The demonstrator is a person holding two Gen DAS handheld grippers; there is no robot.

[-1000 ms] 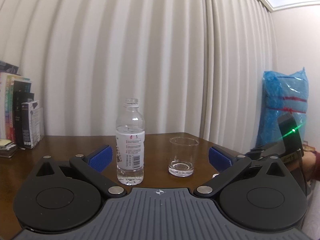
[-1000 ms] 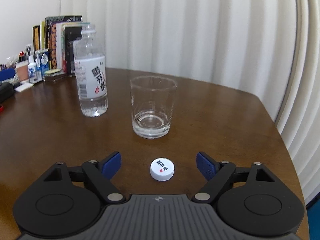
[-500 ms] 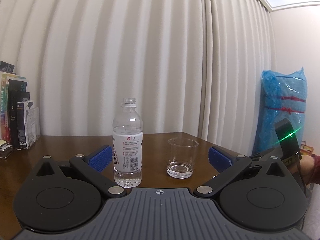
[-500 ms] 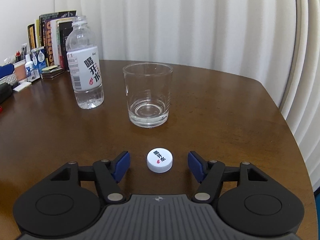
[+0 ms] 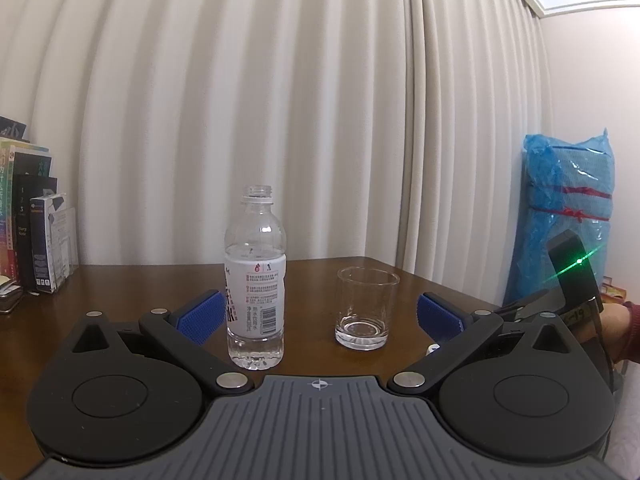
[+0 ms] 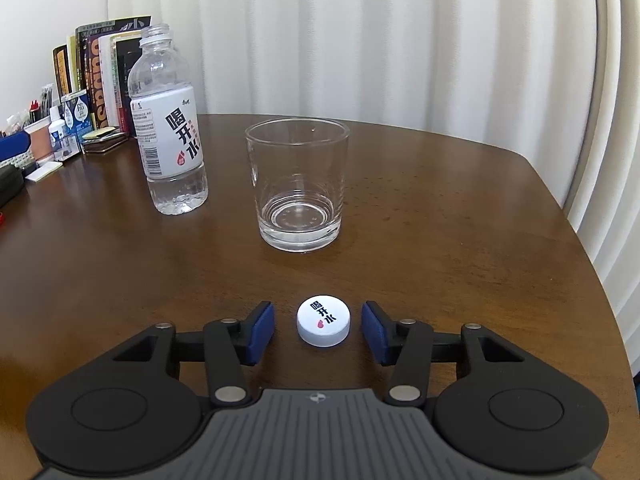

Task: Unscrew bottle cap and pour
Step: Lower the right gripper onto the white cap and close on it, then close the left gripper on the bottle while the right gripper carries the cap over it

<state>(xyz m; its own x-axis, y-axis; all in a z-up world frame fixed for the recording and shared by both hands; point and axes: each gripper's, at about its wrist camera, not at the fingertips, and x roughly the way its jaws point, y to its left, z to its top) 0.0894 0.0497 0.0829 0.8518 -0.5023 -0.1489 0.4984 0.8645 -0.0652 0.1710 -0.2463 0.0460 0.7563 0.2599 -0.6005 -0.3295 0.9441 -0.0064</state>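
Note:
A clear plastic bottle (image 5: 256, 280) with a white label stands uncapped on the brown table, holding a little water; it also shows in the right wrist view (image 6: 168, 128). A short glass (image 5: 366, 308) stands to its right and looks nearly empty, also in the right wrist view (image 6: 298, 188). The white cap (image 6: 323, 320) lies flat on the table between the blue pads of my right gripper (image 6: 318, 330), which is partly closed around it with small gaps on both sides. My left gripper (image 5: 320, 314) is wide open, the bottle just inside its left finger.
Books (image 6: 100, 80) and small desk items (image 6: 48, 132) stand at the table's left back. A blue plastic-wrapped bundle (image 5: 568, 216) stands off the table at right. The table's rounded right edge (image 6: 580, 248) is close. White curtains hang behind.
My right gripper's fingers have closed in around the cap and moved nearer the glass. My left gripper has shifted slightly; the bottle now sits closer to its left finger.

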